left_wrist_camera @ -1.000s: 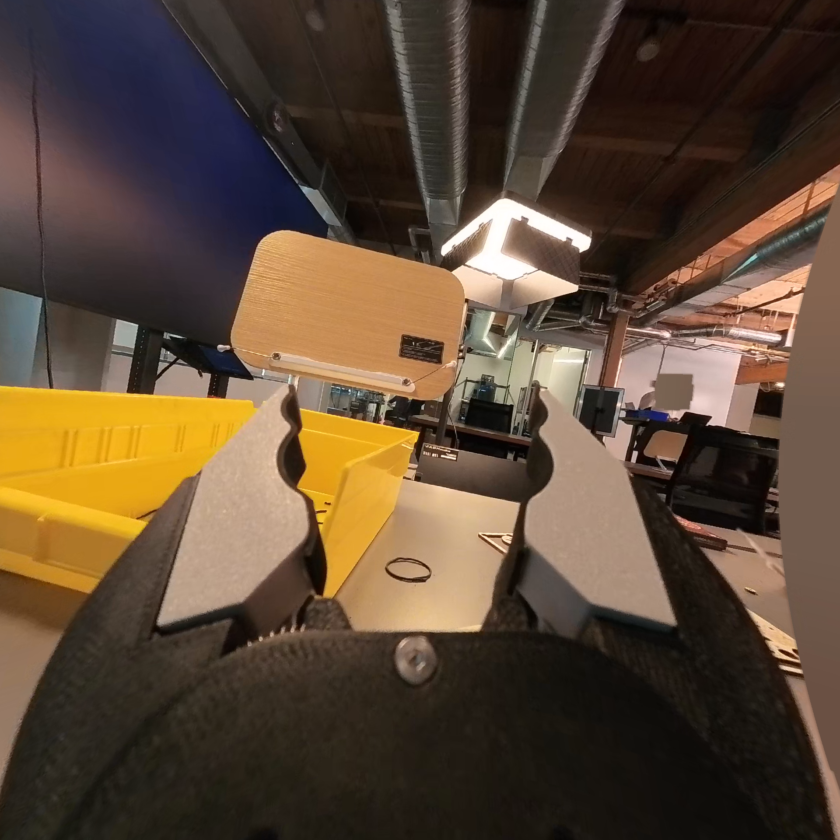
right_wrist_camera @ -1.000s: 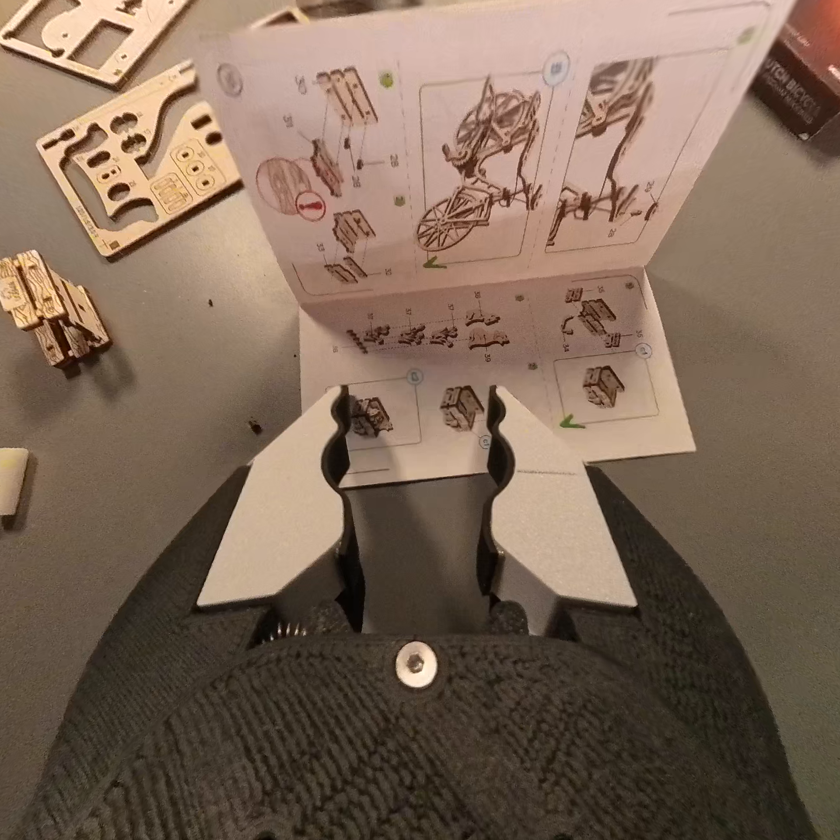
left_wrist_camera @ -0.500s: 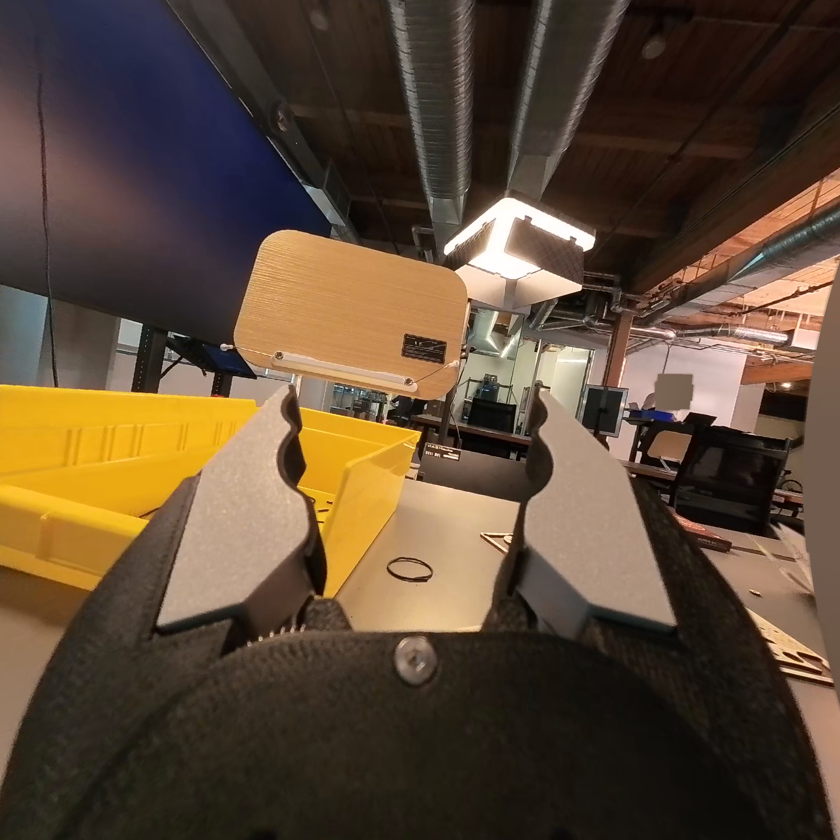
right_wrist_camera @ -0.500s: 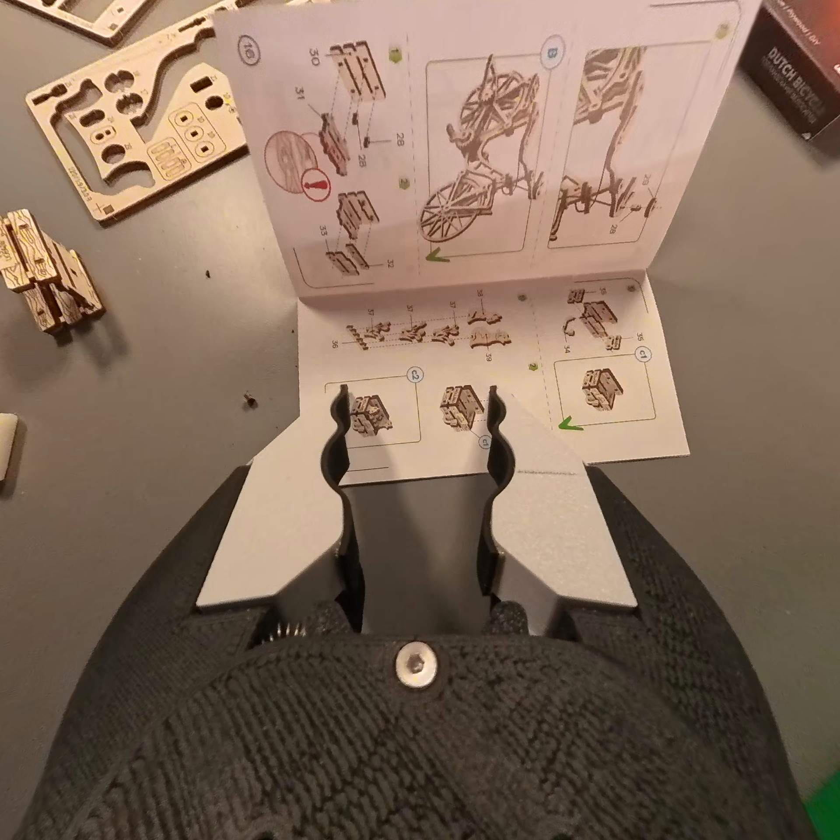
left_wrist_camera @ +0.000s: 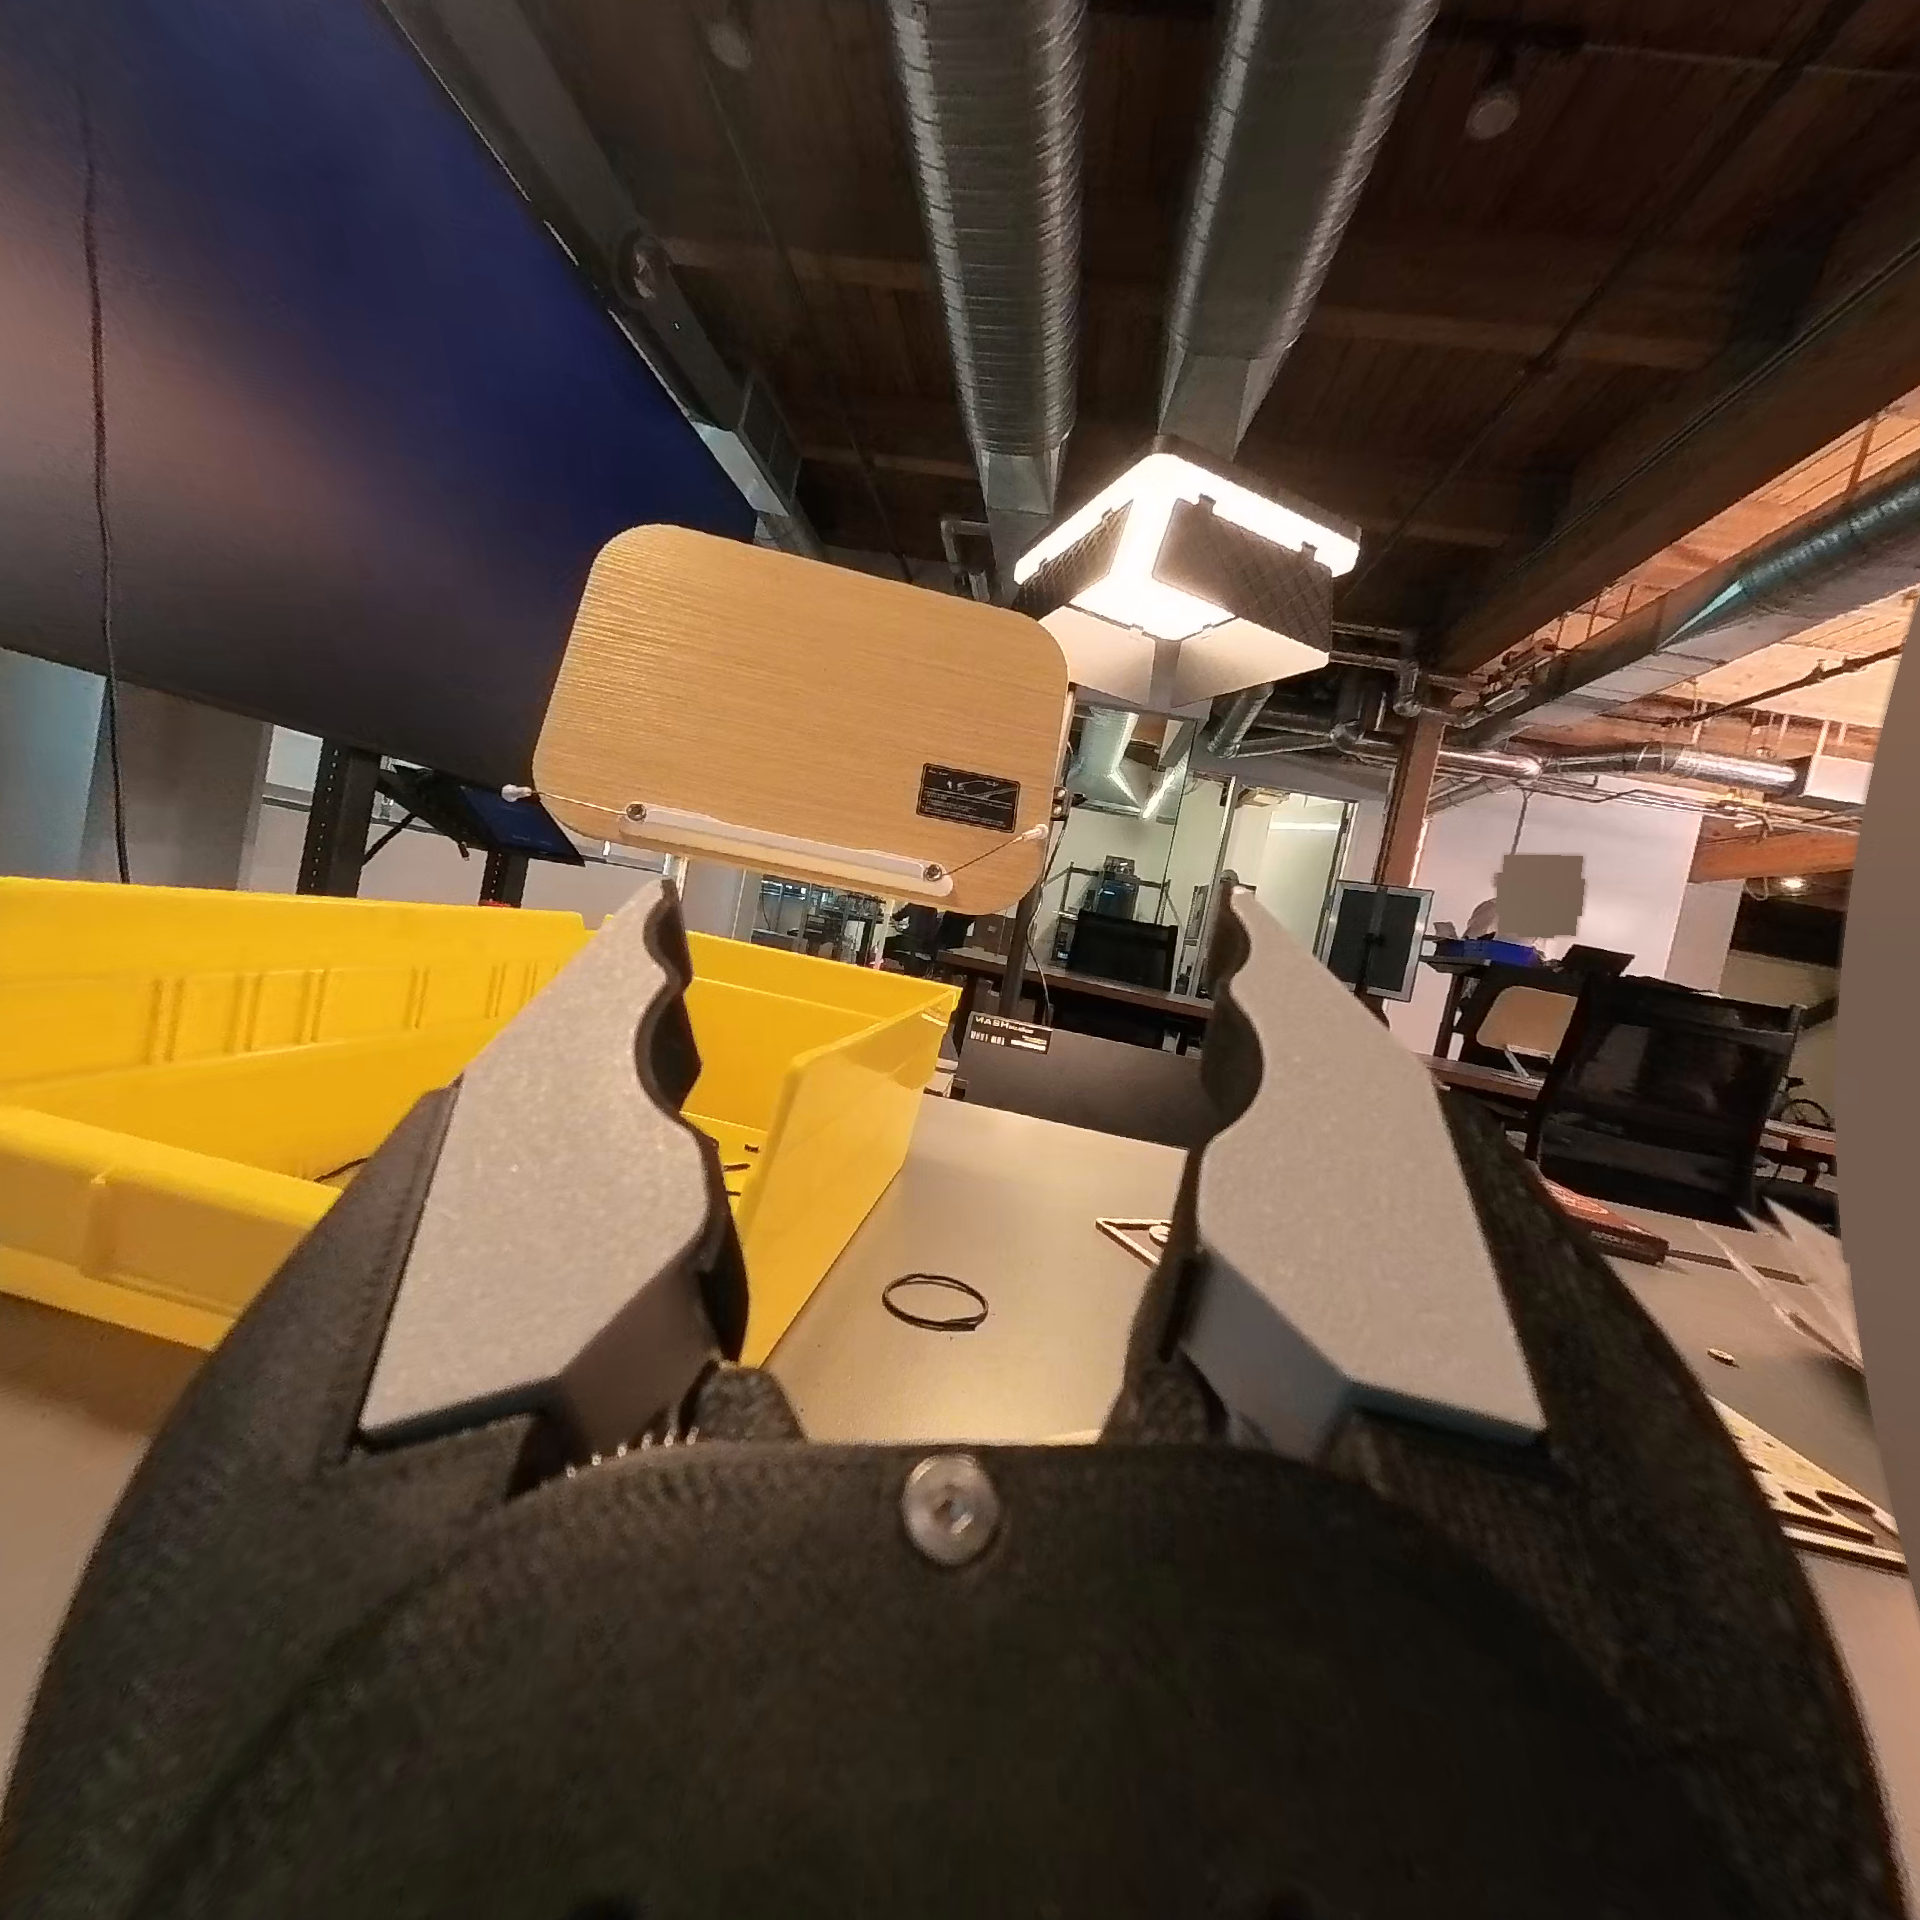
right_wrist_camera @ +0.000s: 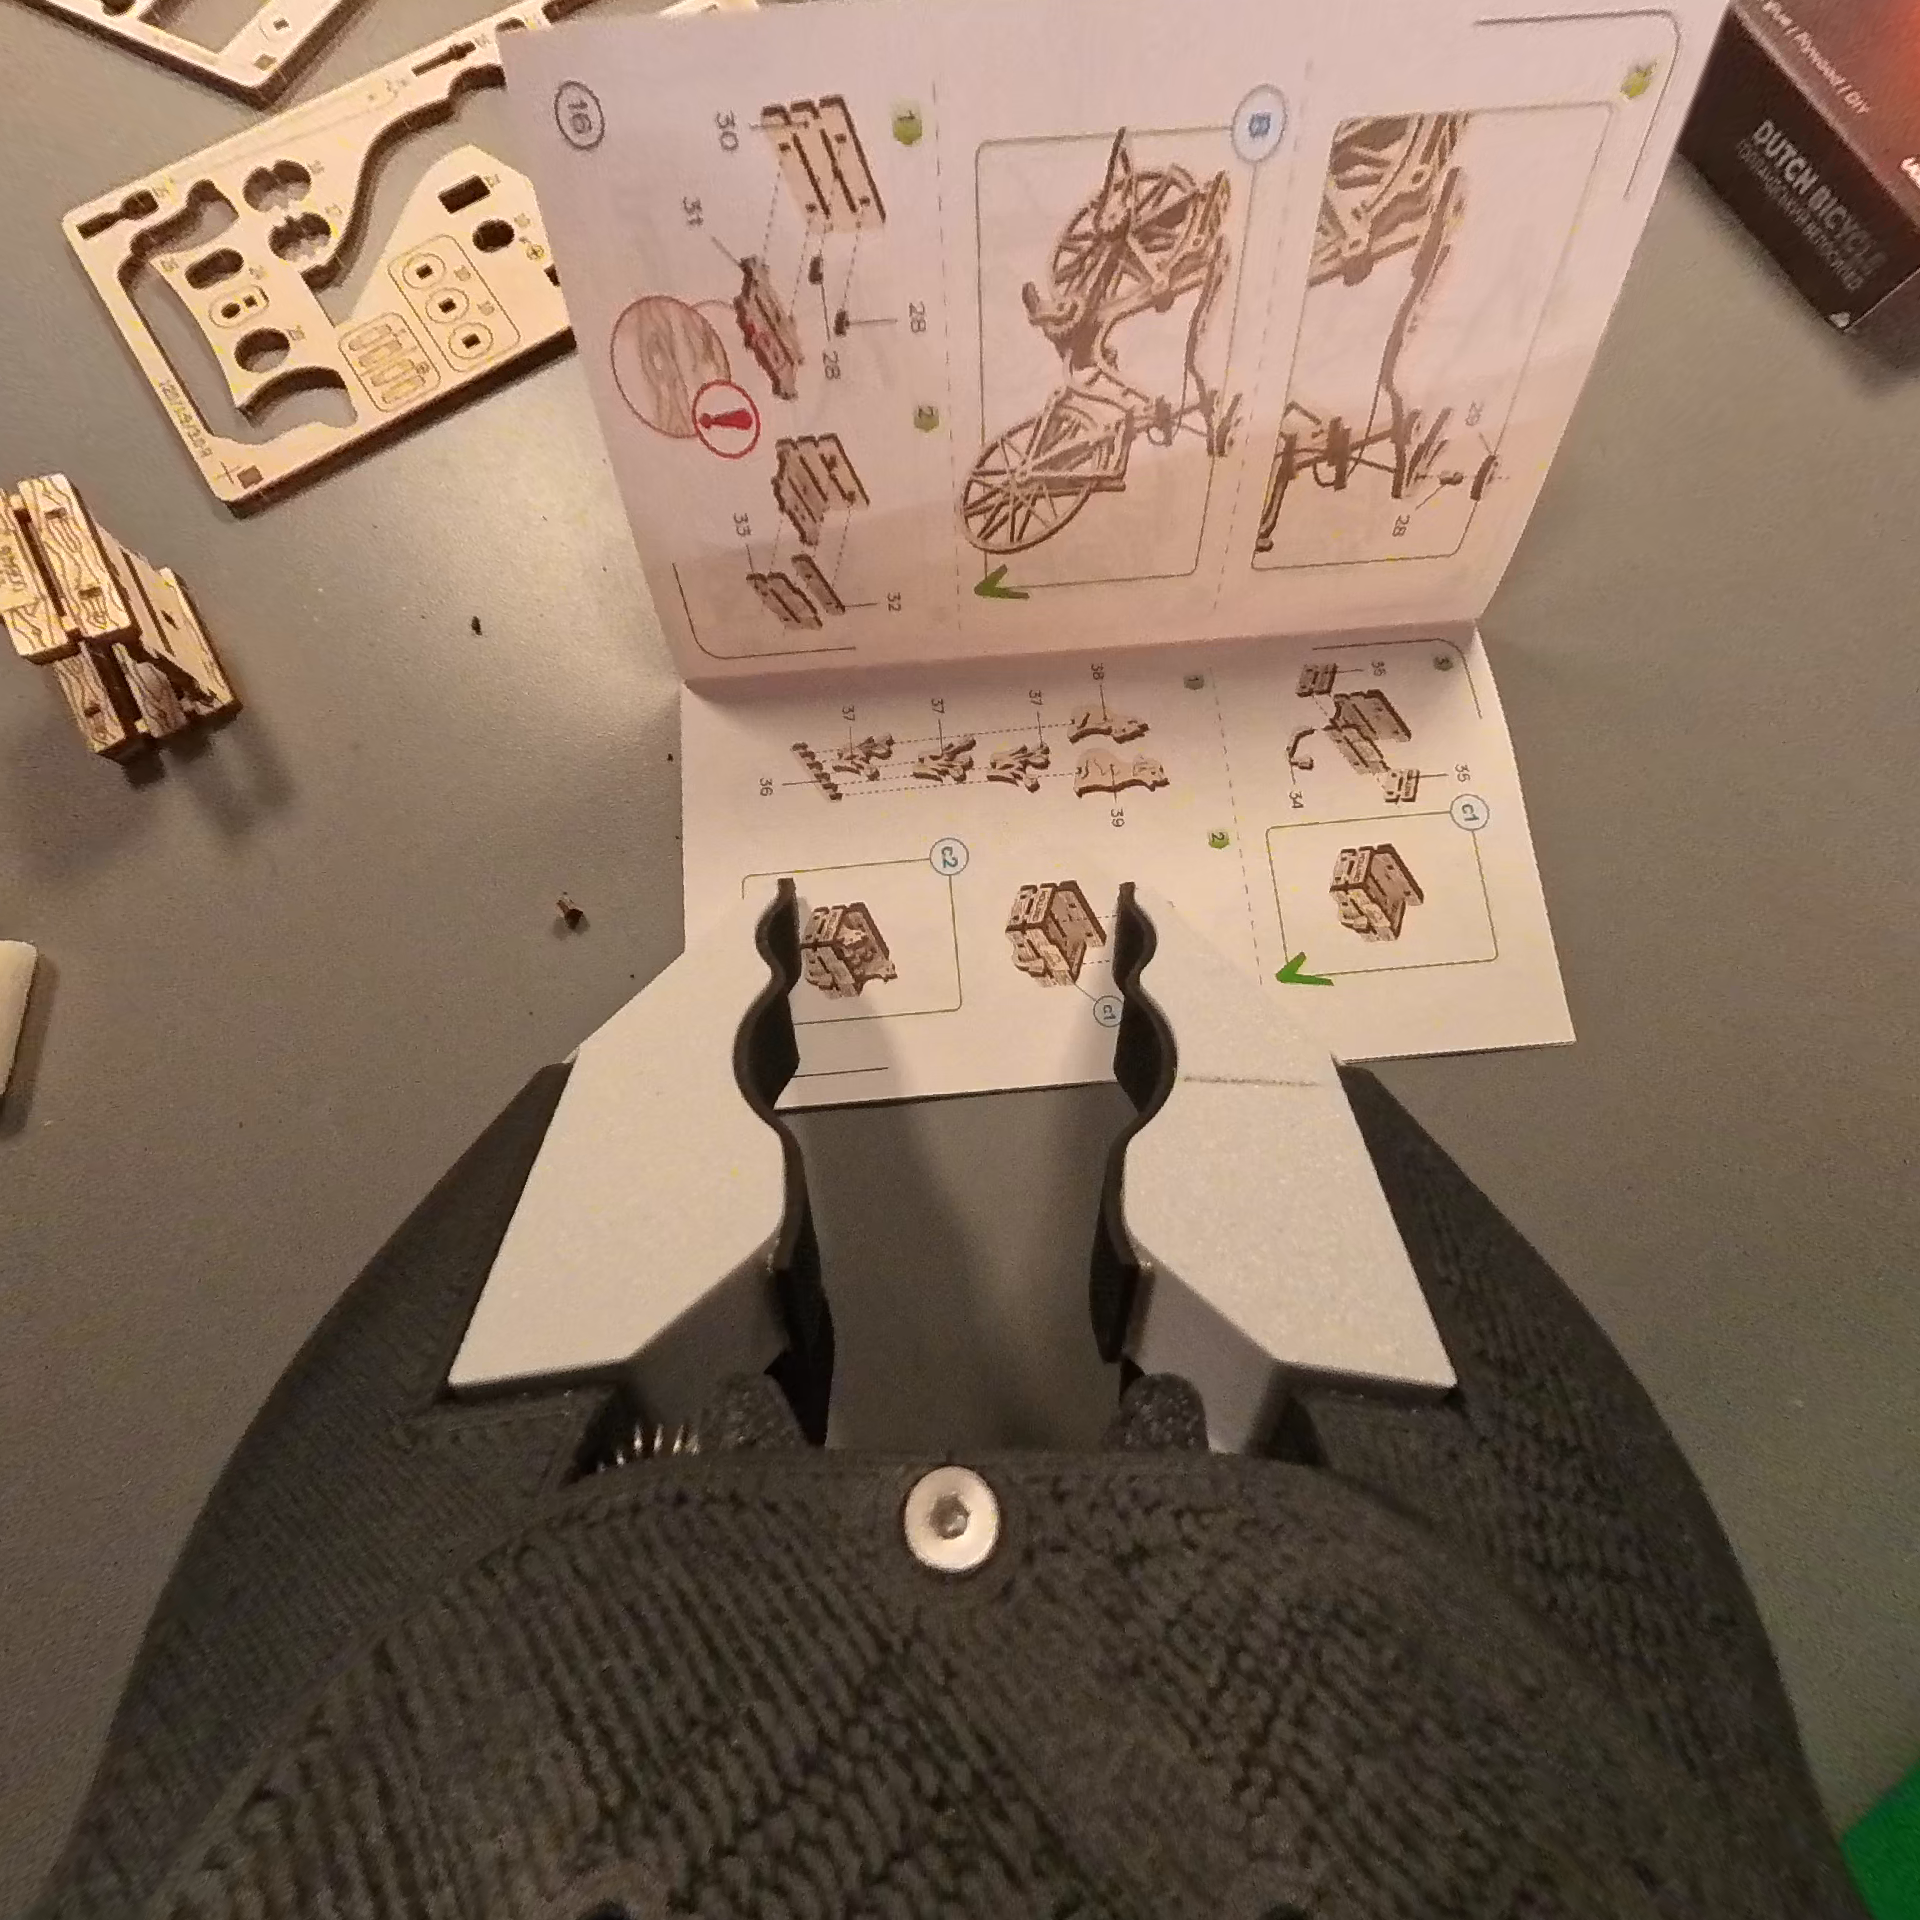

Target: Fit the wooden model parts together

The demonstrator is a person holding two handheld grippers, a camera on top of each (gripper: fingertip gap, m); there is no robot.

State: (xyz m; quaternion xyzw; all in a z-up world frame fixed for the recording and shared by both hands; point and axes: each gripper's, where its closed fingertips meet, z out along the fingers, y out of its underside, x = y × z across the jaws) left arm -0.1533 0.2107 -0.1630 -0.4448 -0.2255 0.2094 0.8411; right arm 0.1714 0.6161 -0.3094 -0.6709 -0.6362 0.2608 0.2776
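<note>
In the right wrist view my right gripper point(right_wrist_camera: 956, 904) is open and empty, pointing down over the near edge of an open instruction booklet point(right_wrist_camera: 1122, 727) on the grey table point(right_wrist_camera: 312, 1039). A small assembled wooden block point(right_wrist_camera: 99, 623) stands to the left, apart from the gripper. A punched wooden part sheet point(right_wrist_camera: 312, 301) lies behind it, and another sheet point(right_wrist_camera: 270, 42) shows at the top edge. In the left wrist view my left gripper point(left_wrist_camera: 945, 904) is open and empty, low over the table and pointing level across the room. A wooden part sheet point(left_wrist_camera: 1787, 1507) lies at its right.
A yellow plastic bin point(left_wrist_camera: 312, 1060) stands left of the left gripper. A black rubber band point(left_wrist_camera: 933, 1301) and a wooden triangle piece point(left_wrist_camera: 1143, 1236) lie ahead. A dark box point(right_wrist_camera: 1808, 177) sits at the booklet's right. A white piece point(right_wrist_camera: 16, 997) lies at the left edge. About 55 cm separates my left fingertips from my right. My left tips are about 35 cm from the small assembled wooden block point(right_wrist_camera: 99, 623), my right tips only 12 cm.
The right gripper has shifted a little, so the booklet, sheets and wooden block have slid down and left in its view. The booklet's raised page has settled. The left gripper has barely moved.
</note>
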